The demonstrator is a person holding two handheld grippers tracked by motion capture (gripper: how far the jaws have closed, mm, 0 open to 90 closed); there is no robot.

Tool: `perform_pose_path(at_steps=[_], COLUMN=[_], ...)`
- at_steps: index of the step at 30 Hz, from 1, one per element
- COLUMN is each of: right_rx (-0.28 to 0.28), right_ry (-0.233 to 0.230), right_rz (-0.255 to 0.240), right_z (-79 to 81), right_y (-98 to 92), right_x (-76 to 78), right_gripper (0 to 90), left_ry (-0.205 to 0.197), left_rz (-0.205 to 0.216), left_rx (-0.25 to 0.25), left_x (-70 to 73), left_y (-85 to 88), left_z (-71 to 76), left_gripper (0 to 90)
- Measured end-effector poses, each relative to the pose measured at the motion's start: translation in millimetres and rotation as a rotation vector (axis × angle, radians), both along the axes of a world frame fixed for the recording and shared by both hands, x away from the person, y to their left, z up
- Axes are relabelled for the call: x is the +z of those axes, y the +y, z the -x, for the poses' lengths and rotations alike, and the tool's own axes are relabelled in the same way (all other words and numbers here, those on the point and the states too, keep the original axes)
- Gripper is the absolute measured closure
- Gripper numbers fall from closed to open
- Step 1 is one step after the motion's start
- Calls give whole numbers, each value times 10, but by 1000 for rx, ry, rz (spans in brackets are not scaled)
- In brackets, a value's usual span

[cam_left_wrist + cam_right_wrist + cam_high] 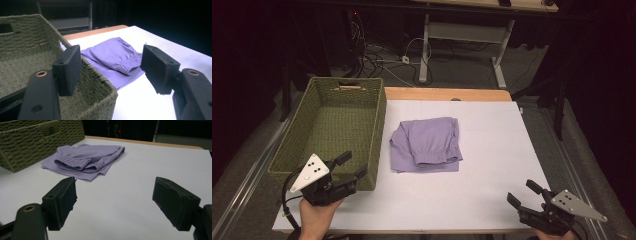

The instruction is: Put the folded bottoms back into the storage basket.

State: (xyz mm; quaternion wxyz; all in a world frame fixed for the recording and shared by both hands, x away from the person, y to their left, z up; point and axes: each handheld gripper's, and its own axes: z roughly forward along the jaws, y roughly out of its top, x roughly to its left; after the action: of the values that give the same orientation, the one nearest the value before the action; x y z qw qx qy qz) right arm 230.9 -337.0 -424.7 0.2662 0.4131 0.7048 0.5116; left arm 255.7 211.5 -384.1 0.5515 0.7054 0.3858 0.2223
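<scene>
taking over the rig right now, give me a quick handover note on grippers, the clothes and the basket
Left gripper: open, holding nothing, at the near right corner of the green woven basket.
Right gripper: open, holding nothing, over the near right part of the white table.
Folded lilac garment: flat mid-table, just right of the basket, untouched.
Done: garment looks folded; nothing lies in the part of the basket that is visible.
Left: probably grasp the garment and lay it in the basket.

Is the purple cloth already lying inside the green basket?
No, the folded purple cloth lies on the white table, beside the green basket and outside it.
</scene>
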Motion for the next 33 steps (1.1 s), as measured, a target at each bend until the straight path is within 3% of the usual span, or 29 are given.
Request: perform_pose_path(at_steps=[20,33], right_rx=[10,12], right_ry=[5,6], right_rz=[-1,2], right_z=[-9,-18], right_y=[5,6], right_x=[-3,-4], right_gripper=[198,198], left_ry=[6,7], left_rz=[-8,-25], left_rx=[-17,-42], left_x=[79,164], left_y=[-138,-322], left_z=[-123,-209], left_gripper=[272,268])
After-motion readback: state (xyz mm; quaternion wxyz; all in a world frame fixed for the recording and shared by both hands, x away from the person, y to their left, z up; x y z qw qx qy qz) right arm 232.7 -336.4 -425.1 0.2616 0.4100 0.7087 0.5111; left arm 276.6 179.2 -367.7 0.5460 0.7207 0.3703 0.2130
